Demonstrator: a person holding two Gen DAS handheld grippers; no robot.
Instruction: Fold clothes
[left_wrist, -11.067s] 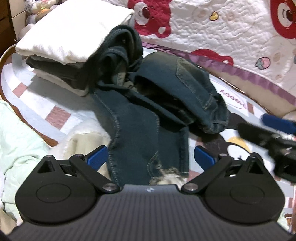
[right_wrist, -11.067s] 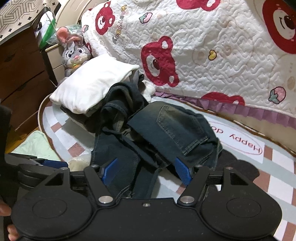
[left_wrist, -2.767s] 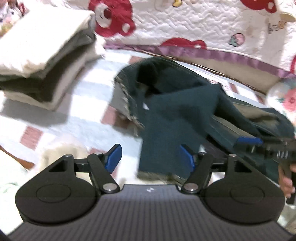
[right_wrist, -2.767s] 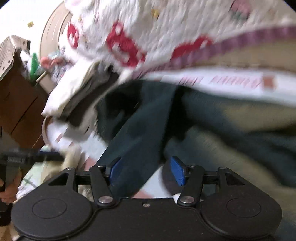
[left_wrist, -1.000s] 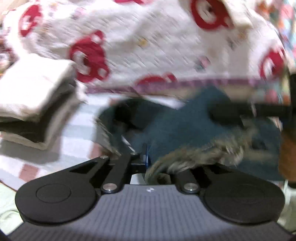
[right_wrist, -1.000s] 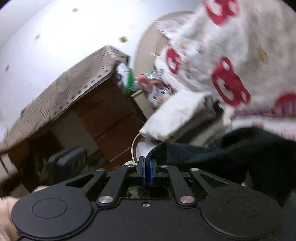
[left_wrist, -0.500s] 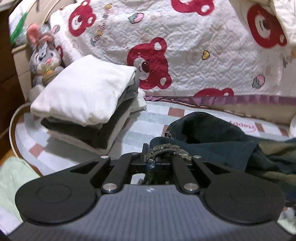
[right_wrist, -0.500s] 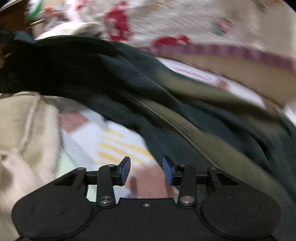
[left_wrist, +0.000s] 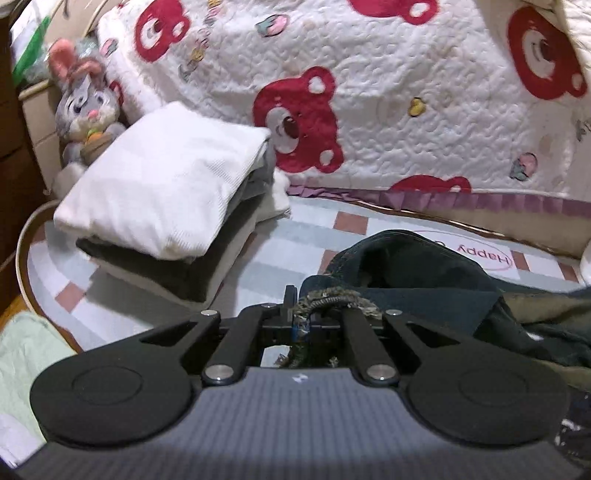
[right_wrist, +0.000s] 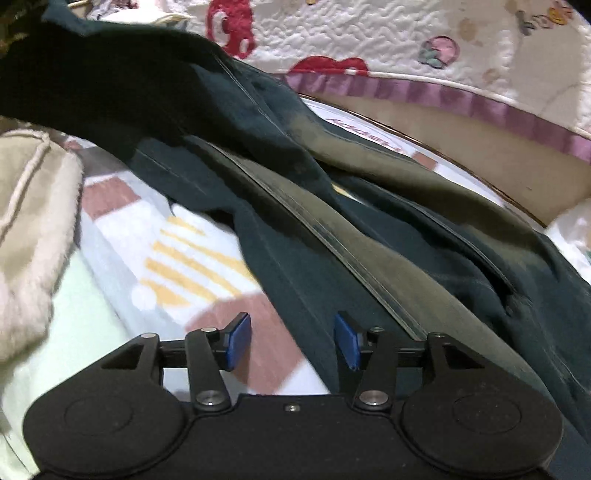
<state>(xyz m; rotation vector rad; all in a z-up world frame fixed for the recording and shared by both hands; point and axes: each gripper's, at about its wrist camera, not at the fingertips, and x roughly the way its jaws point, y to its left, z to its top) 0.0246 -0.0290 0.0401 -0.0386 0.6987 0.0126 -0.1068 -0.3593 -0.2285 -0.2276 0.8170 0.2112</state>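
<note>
Dark blue jeans (left_wrist: 413, 273) lie on the checked bed cover, with a frayed hem end lifted off it. My left gripper (left_wrist: 301, 319) is shut on that frayed hem (left_wrist: 332, 297). In the right wrist view the jeans (right_wrist: 351, 229) stretch from the upper left down to the lower right, their seam and faded side showing. My right gripper (right_wrist: 291, 343) is open just above the cover, its blue pads (right_wrist: 238, 341) on either side of the near edge of a leg, touching nothing that I can see.
A stack of folded clothes (left_wrist: 166, 184) topped by a white piece sits at the back left, with a plush rabbit (left_wrist: 86, 107) behind it. A bear-print quilt (left_wrist: 369, 92) rises along the back. A cream fleece item (right_wrist: 33, 221) lies at the left of the right gripper.
My right gripper has let go of the jeans, opened, and dropped low over the leg. The left gripper stays shut on the frayed hem and has barely moved in the last half second.
</note>
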